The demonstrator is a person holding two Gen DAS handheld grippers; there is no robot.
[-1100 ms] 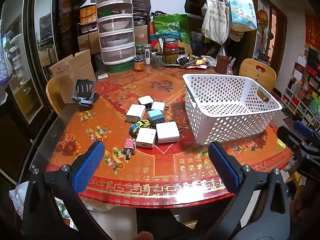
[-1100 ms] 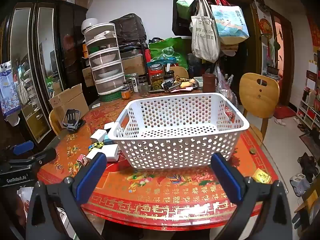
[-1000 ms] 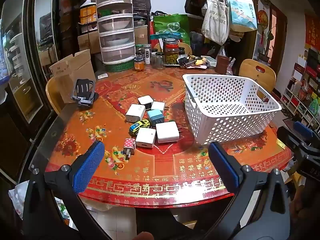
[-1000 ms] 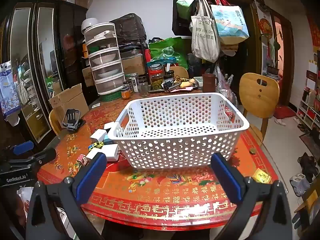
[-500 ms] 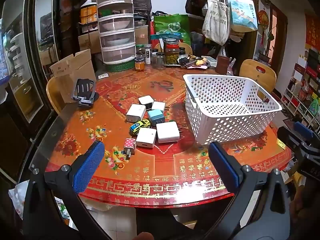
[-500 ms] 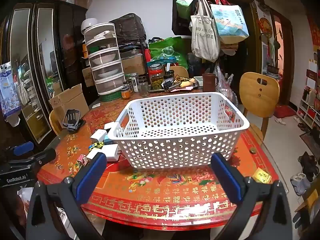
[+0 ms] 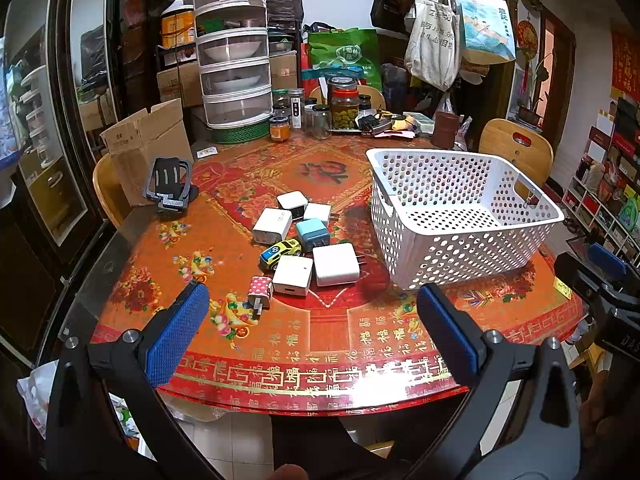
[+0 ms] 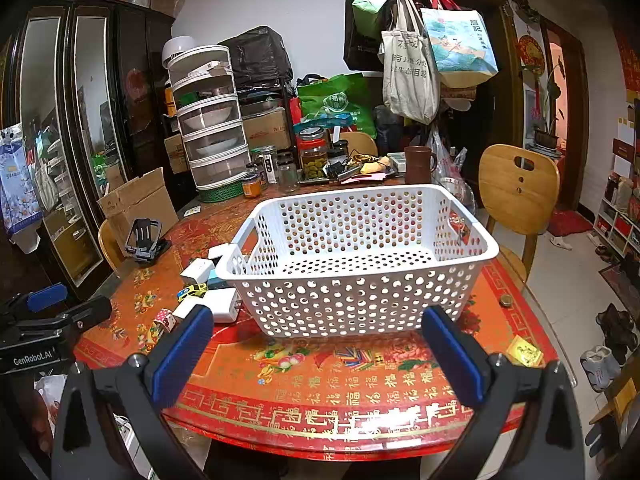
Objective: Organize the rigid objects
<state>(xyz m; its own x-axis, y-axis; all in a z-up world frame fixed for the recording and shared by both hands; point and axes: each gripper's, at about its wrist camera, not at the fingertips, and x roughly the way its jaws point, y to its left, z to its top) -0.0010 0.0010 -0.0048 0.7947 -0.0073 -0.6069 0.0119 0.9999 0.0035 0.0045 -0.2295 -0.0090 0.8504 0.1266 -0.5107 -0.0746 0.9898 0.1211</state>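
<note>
Both grippers (left (image 7: pixel 312 328), right (image 8: pixel 316 348)) wide open, empty, before basket (image 8: pixel 360 256).

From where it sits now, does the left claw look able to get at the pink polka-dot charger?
Probably yes. The left claw is open and empty, and the pink polka-dot charger is the piece of the cluster nearest it, lying on bare tablecloth with nothing in between. The white basket stands off to the right.

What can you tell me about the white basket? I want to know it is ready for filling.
The white basket looks like rigid plastic, rectangular, with round holes through its walls and floor, a rolled rim and handle cutouts at the ends. It stands upright and empty on the red patterned table, right of the chargers. Neither gripper touches it.
</note>
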